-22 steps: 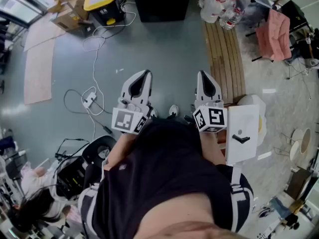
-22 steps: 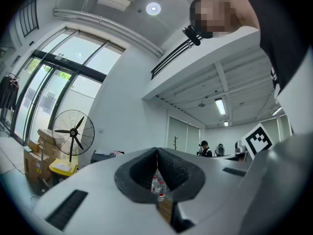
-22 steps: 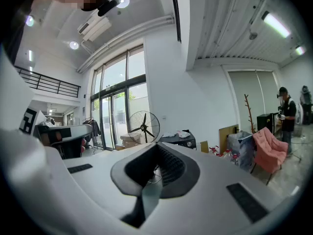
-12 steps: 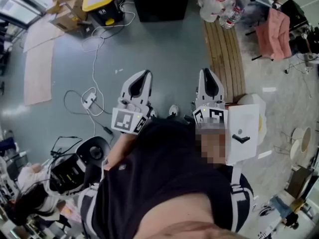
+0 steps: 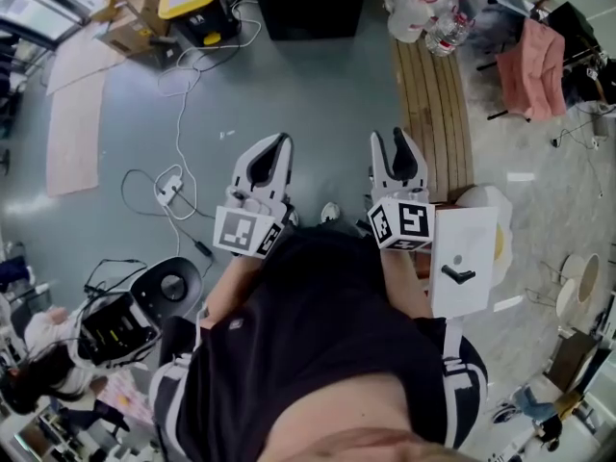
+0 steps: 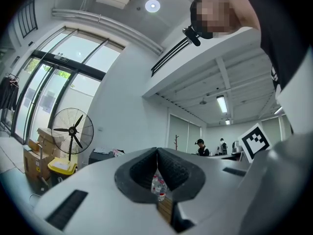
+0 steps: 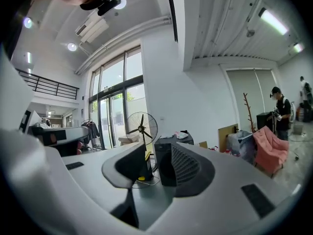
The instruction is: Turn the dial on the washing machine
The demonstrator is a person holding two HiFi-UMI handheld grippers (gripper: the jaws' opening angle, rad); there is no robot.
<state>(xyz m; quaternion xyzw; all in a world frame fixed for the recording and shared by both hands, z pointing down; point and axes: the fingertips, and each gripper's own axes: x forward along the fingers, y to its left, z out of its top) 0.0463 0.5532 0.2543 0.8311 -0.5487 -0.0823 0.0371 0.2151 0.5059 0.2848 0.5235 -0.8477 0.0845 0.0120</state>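
No washing machine or dial shows in any view. In the head view both grippers are held out in front of the person's dark-shirted body, above a grey floor. The left gripper [image 5: 279, 142] has its jaw tips touching, shut on nothing; in the left gripper view [image 6: 157, 152] the pads meet at the tips, with only the far room seen through the hollow below them. The right gripper [image 5: 397, 139] has its jaws apart. The right gripper view [image 7: 152, 155] shows a clear gap between the pads, with nothing in it.
A white box with a black handle [image 5: 466, 258] sits close to the right of the right gripper. A wooden bench [image 5: 433, 104] runs ahead on the right, with water bottles [image 5: 423, 12] at its far end. Cables [image 5: 178, 138] cross the floor on the left. A standing fan [image 7: 142, 126] is far off.
The right gripper's jaws, together in the earlier frames, now stand apart. The left gripper has stayed where it was, still shut.
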